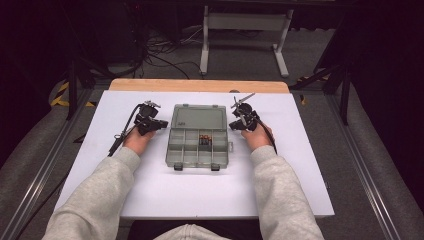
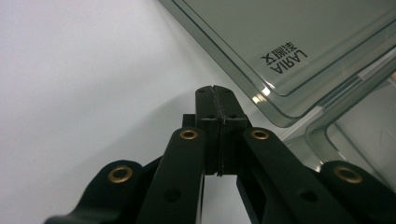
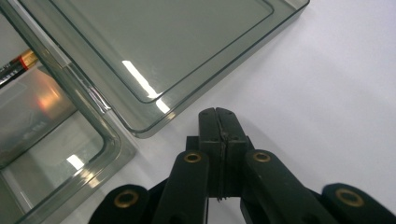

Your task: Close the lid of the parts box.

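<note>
1. A clear grey plastic compartment box (image 1: 199, 136) lies in the middle of the white table mat (image 1: 150, 190), opened flat. Its lid (image 1: 198, 118) lies back on the far side and its divided tray (image 1: 197, 150) sits nearer the person.
2. A few batteries (image 1: 204, 139) rest in one of the tray's middle compartments. From the right gripper view, one battery (image 3: 14, 67) shows its gold end through the tray wall.
3. The left gripper (image 1: 161, 123) rests on the mat just left of the box, level with the hinge line. Its jaws are clenched together with nothing between them, and the tips point toward the lid's corner (image 2: 275, 112).
4. The right gripper (image 1: 233, 125) mirrors it on the other side, likewise pressed closed and empty. In its own view its tip (image 3: 217, 116) sits just short of the lid's edge (image 3: 154, 130), apart from it.
5. The hands flank the box evenly, which reads as a rest pose before work on the box begins. Either tool seems placed to reach the lid or the tray with a short move.
6. With the lid laid open, the compartments are free for picking or sorting.
</note>
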Demonstrator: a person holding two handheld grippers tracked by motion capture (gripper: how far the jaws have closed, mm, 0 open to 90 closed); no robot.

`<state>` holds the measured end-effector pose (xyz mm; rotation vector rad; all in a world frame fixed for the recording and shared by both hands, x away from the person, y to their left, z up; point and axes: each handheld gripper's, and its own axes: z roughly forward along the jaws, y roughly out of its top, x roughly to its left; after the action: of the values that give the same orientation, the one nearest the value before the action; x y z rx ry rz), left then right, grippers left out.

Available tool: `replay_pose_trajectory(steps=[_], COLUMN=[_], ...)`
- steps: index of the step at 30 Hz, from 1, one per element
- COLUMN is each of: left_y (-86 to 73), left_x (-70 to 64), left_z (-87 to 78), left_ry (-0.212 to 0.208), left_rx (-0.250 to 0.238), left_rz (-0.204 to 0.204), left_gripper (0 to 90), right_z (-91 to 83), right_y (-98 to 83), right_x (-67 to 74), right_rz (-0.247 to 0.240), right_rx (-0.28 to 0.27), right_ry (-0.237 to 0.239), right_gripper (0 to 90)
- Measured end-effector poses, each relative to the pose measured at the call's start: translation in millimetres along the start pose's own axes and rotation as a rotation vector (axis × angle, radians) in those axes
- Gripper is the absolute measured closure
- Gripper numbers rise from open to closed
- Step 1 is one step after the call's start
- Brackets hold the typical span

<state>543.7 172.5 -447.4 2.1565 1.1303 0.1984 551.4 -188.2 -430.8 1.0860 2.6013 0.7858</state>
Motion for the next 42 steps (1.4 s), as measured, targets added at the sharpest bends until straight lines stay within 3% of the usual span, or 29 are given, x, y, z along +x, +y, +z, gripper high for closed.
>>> replay_pose_trajectory(steps=[2, 6, 12, 20, 27, 32, 42], left_y=[0.2, -1.0, -0.9, 0.5, 1.1, 5.8, 8.1], left_x=[0.0, -2.0, -1.8, -2.6, -3.2, -3.3, -4.9], left_z=[0.9, 4.0, 4.2, 6.6, 9.3, 9.5, 11.9], left_ry=[0.004, 0.006, 0.004, 0.004, -0.022, -0.017, 0.000], left_rx=[0.005, 0.024, 0.025, 0.017, 0.007, 0.039, 0.033], left_rz=[0.020, 0.026, 0.019, 0.040, 0.017, 0.013, 0.027], left_gripper=[89.3, 89.3, 89.3, 89.3, 89.3, 89.4, 89.4], right_z=[0.8, 2.8, 3.4, 5.3, 6.2, 7.0, 8.5], right_y=[-0.7, -1.1, -0.3, 1.7, 2.3, 3.1, 4.0], right_x=[-0.4, -0.1, 1.0, 3.8, 4.1, 5.6, 4.9], right_rz=[-0.003, -0.010, -0.013, -0.030, -0.044, -0.056, -0.047], right_rx=[0.001, 0.006, 0.008, 0.005, 0.002, 0.002, -0.011], right_ry=[0.002, 0.004, 0.005, 0.007, 0.009, -0.005, -0.005], right_gripper=[90.0, 90.0, 90.0, 90.0, 90.0, 90.0, 90.0])
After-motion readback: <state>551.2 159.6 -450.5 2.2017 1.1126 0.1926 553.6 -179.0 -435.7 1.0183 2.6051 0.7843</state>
